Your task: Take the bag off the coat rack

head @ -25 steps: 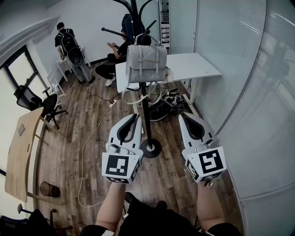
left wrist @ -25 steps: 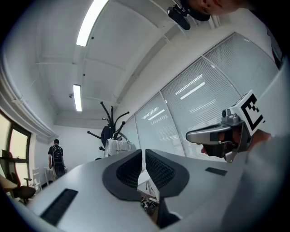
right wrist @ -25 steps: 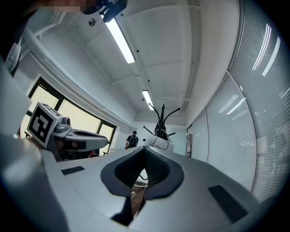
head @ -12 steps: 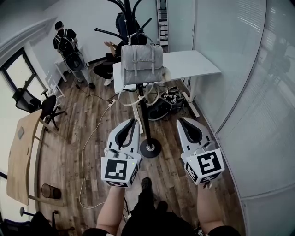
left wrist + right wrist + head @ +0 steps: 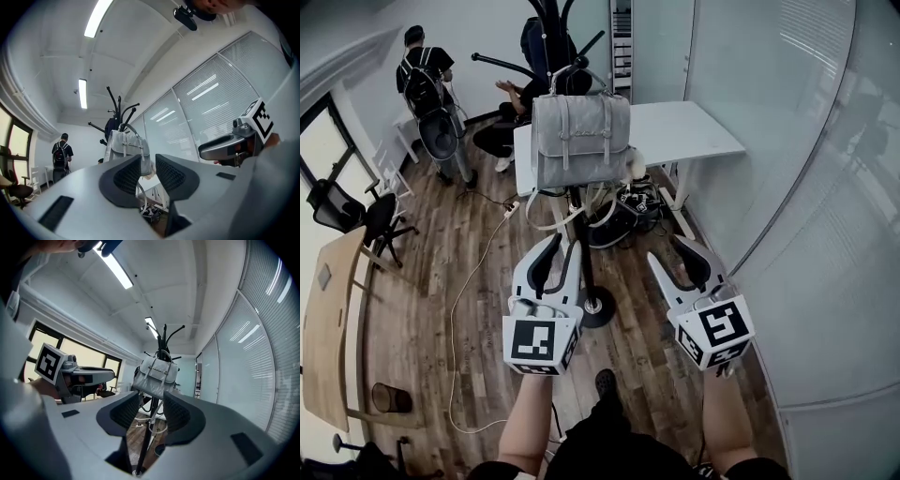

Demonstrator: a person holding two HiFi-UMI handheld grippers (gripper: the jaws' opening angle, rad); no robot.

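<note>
A grey satchel bag (image 5: 581, 139) hangs by its handle from a black coat rack (image 5: 555, 28) whose pole ends in a round base (image 5: 596, 307). Both grippers are held below and short of the bag, apart from it. My left gripper (image 5: 562, 246) is just left of the pole, its jaws opening with a narrow gap and nothing between them. My right gripper (image 5: 669, 249) is to the pole's right, jaws opening wider, also empty. The left gripper view frames the bag (image 5: 125, 145) beyond its jaws (image 5: 147, 171). The right gripper view shows the bag (image 5: 157, 373) above its jaws (image 5: 151, 409).
A white desk (image 5: 689, 131) stands behind the rack, with cables (image 5: 628, 202) on the floor under it. A glass wall (image 5: 787, 159) runs along the right. One person (image 5: 422, 80) stands at the back left, another (image 5: 511, 108) sits. A wooden table (image 5: 328, 319) and an office chair (image 5: 347, 206) are on the left.
The bag and rack have come closer and look larger in the head view. Both grippers' jaws have parted, the right more than the left.
</note>
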